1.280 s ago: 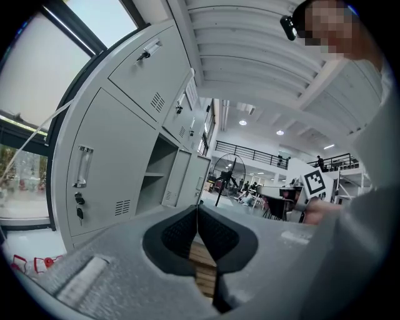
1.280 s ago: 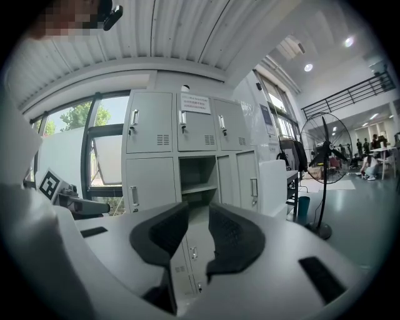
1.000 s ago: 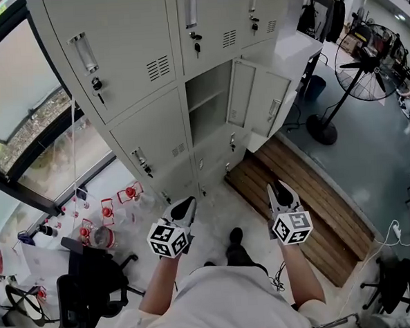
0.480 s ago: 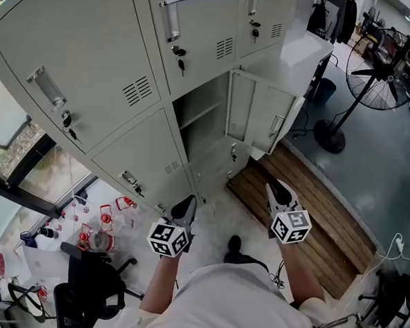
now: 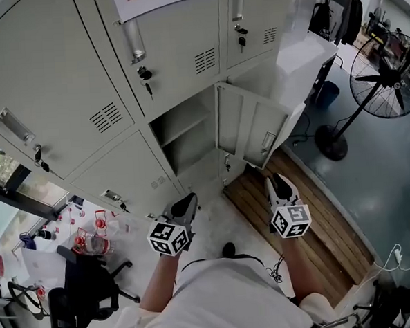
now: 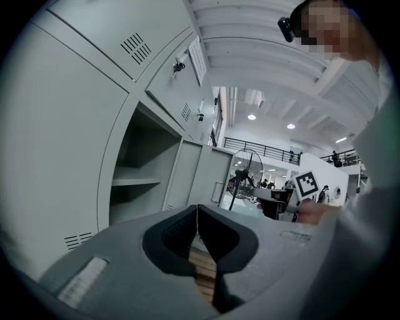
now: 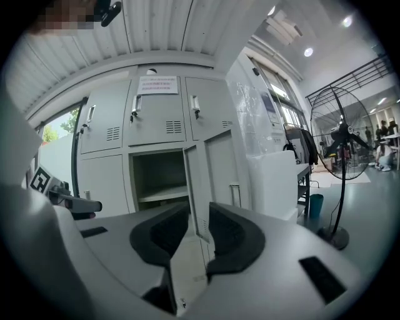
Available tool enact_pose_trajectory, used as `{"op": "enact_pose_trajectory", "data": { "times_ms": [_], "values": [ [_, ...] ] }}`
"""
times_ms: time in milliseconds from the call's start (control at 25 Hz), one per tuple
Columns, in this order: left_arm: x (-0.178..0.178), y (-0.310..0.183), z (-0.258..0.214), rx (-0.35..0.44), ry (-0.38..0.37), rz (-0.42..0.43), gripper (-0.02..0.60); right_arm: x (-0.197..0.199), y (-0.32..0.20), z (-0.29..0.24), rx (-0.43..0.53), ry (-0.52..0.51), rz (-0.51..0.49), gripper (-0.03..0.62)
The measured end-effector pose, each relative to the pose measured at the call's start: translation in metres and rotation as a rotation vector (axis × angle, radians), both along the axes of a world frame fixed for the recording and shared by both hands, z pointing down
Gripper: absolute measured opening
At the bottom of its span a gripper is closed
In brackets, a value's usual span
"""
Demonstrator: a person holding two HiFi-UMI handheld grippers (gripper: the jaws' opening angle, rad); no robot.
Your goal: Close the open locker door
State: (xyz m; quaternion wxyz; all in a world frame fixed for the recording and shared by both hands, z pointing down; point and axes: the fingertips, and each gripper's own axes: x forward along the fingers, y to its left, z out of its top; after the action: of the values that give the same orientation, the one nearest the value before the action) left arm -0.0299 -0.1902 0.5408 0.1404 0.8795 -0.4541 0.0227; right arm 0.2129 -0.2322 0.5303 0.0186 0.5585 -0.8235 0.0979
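The grey lockers fill the top of the head view. One middle compartment [image 5: 181,135] is open, and its door [image 5: 248,126] swings out to the right. In the right gripper view, the door [image 7: 219,169] stands straight ahead, some way off. My right gripper [image 5: 279,184] [image 7: 198,215] is open with nothing between its jaws, held low over the floor short of the door. My left gripper [image 5: 185,205] [image 6: 197,209] has its jaws touching at the tips and holds nothing. It faces the open compartment [image 6: 147,169] from a distance.
A wooden pallet [image 5: 312,209] lies on the floor below the door. A white cabinet [image 5: 302,57] stands right of the lockers, with a pedestal fan [image 5: 382,66] beyond it. At lower left are an office chair [image 5: 81,292] and red-capped bottles [image 5: 92,236].
The person has stepped toward the lockers, which now look larger and nearer. Both grippers keep their places in the view and their jaws have not changed.
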Motion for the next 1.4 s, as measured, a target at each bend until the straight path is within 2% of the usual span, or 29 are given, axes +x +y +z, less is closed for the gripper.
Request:
{"op": "enact_pose_trajectory", "data": {
  "times_ms": [400, 600, 960, 1400],
  "values": [
    [0.024, -0.039, 0.007, -0.008, 0.002, -0.012, 0.015, 0.030, -0.057, 0.011, -0.016, 0.019, 0.005, 0.092],
    [0.023, -0.052, 0.013, -0.019, 0.001, 0.012, 0.015, 0.033, -0.073, 0.015, -0.024, 0.038, 0.032, 0.095],
    [0.020, -0.068, -0.002, 0.002, 0.007, 0.096, 0.015, 0.046, -0.100, 0.002, -0.023, 0.077, 0.130, 0.097],
    [-0.005, -0.085, -0.006, 0.011, 0.012, 0.081, 0.015, 0.053, -0.138, -0.006, -0.014, 0.106, 0.176, 0.098]
  ]
}}
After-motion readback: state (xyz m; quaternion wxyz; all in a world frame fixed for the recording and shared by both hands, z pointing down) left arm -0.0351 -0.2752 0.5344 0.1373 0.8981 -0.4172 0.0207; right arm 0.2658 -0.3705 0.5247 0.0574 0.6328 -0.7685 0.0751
